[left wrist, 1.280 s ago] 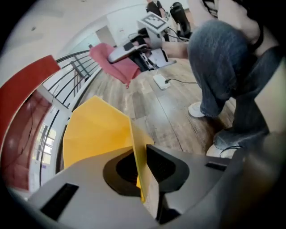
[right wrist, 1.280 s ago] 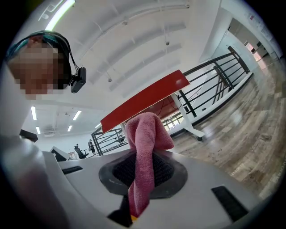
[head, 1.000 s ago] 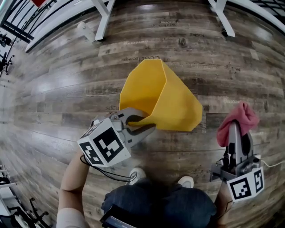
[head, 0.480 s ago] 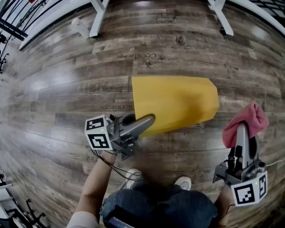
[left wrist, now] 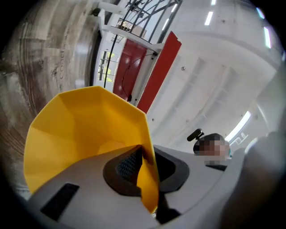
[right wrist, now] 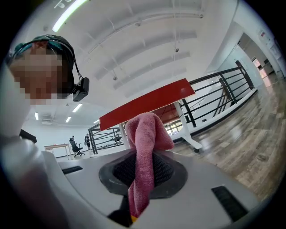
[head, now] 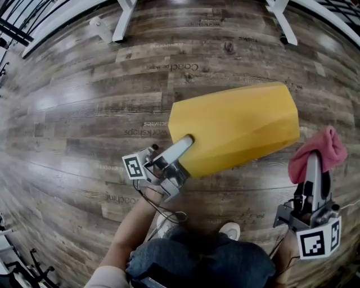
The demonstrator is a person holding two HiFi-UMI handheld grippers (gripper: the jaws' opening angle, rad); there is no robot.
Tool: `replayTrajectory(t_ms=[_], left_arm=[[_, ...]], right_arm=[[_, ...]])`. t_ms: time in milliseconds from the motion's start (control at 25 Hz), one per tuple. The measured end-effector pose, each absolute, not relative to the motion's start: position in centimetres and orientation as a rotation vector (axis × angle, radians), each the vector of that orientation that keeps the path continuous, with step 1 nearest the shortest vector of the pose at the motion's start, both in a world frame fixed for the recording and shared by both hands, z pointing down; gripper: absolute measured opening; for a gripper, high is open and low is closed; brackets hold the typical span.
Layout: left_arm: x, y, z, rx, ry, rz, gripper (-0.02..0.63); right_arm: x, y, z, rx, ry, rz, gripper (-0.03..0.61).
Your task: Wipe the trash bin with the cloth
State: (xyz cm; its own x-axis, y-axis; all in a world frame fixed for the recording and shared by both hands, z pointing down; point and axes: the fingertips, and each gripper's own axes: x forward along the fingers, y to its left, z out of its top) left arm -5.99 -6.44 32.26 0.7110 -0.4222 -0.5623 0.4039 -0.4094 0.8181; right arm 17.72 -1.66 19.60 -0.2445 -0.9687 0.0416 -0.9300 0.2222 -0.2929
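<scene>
The left gripper (head: 184, 144) is clamped on the rim wall of the faceted yellow plastic trash bin (head: 236, 126), which lies tipped on its side over the wooden plank floor (head: 84, 112), its body stretching rightward from the jaws. The right gripper (head: 314, 160) pinches the pink cloth (head: 326, 147) just beside the bin's far end, apart from it.

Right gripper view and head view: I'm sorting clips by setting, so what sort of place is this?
Probably a large open office or lab hall: wood-plank floor, black railings, ceiling strip lights, and a distant desk with an office chair.
</scene>
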Motion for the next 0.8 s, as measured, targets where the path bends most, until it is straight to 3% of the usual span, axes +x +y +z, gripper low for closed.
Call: replayTrajectory(t_ms=[360, 800], left_arm=[[-5.1, -5.5, 36.3, 1.663, -0.015, -0.869, 0.037], [-9.2, -4.9, 37.7, 1.639, -0.028, -0.925, 0.034]], right_arm=[[17.8, -2.6, 22.3, -1.859, 2.359, -0.461, 0.051], [16.4, -3.8, 23.8, -1.803, 2.418, -0.503, 0.051]])
